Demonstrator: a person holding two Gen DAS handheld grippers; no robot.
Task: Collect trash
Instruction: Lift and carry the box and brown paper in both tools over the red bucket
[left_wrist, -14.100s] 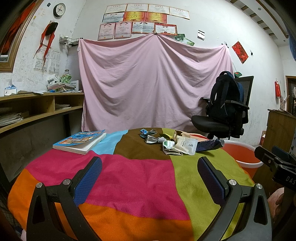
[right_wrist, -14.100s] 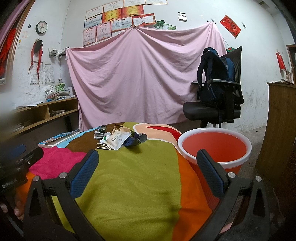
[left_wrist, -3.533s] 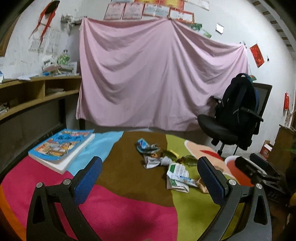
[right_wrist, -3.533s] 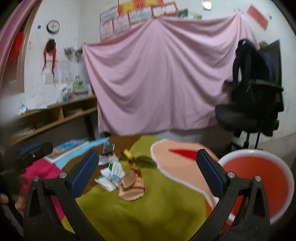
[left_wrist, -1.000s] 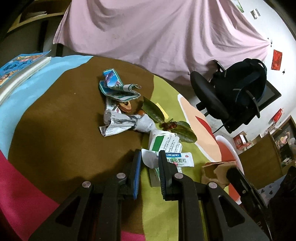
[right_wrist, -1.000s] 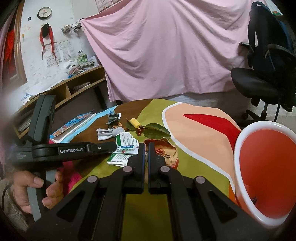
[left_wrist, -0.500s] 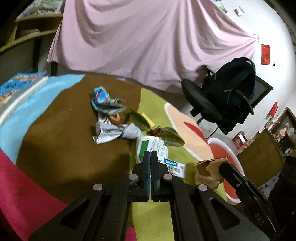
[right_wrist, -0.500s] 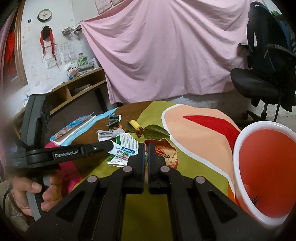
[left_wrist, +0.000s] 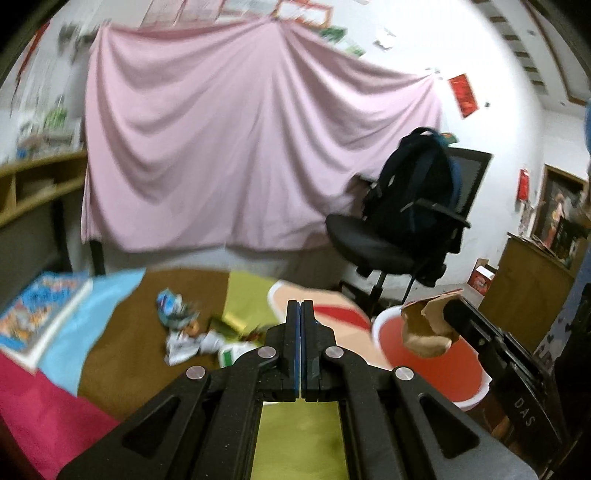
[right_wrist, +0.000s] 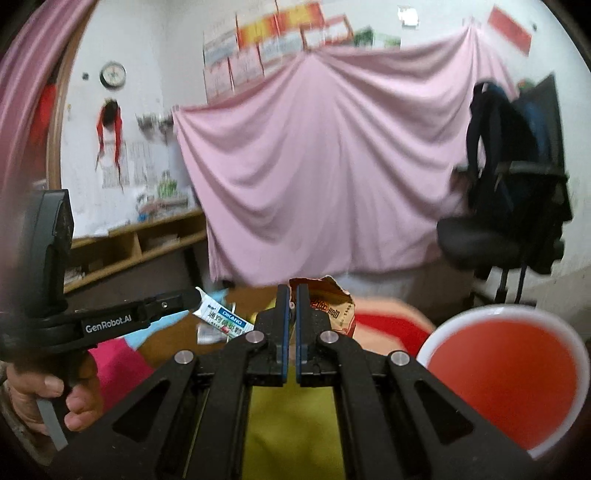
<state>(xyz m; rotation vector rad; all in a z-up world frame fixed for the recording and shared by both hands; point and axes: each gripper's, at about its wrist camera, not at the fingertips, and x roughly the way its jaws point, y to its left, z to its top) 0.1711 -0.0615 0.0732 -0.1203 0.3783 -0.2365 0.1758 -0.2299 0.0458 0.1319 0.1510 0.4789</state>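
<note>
My left gripper (left_wrist: 300, 309) is shut on a white and green medicine packet (right_wrist: 221, 322), which shows held in the air at its tip in the right wrist view. My right gripper (right_wrist: 292, 295) is shut on a torn brown paper wrapper (right_wrist: 332, 306). The wrapper also shows in the left wrist view (left_wrist: 424, 332), held above the orange bucket (left_wrist: 436, 365). The bucket (right_wrist: 506, 373) stands low beside the table's right edge. Crumpled paper scraps (left_wrist: 184, 345), a blue wrapper (left_wrist: 170, 302) and leaves (left_wrist: 225, 325) lie on the cloth.
A patchwork cloth (left_wrist: 122, 332) covers the table. A book (left_wrist: 40, 314) lies at its left. An office chair with a backpack (left_wrist: 410, 206) stands behind the bucket. A pink sheet (left_wrist: 240, 147) hangs on the back wall. Wooden shelves (right_wrist: 140, 243) run along the left.
Both grippers have lifted off the table with their trash. The brown wrapper has moved right, over the bucket. The medicine packet has risen clear of the cloth.
</note>
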